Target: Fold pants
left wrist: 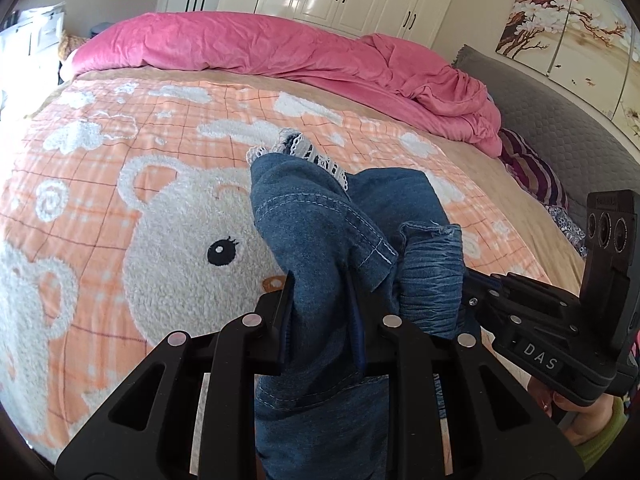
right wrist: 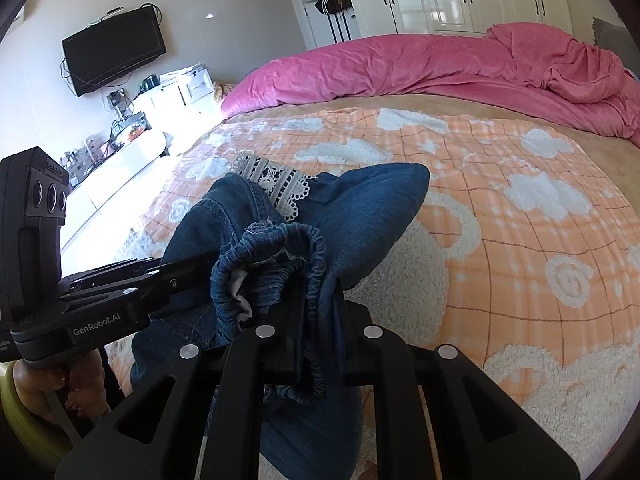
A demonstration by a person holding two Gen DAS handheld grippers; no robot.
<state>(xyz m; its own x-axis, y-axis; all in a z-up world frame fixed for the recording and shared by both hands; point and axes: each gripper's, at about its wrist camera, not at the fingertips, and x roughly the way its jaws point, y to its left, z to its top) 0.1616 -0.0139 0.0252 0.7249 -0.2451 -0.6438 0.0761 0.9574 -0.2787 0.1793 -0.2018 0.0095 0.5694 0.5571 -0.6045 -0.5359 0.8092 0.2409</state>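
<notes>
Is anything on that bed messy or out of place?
Yes, the pink duvet lies rumpled in a heap along the far edge instead of spread flat. The denim pants are bunched up too, pinched in both grippers above the bear blanket, with the lace trim flopping out.

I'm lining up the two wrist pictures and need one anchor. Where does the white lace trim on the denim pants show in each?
Left wrist view: the lace trim sits just above centre, at the top of the denim pants.
Right wrist view: the lace trim lies left of centre, above the gathered waistband.
Shared landmark: the pink duvet along the far side of the bed.
</notes>
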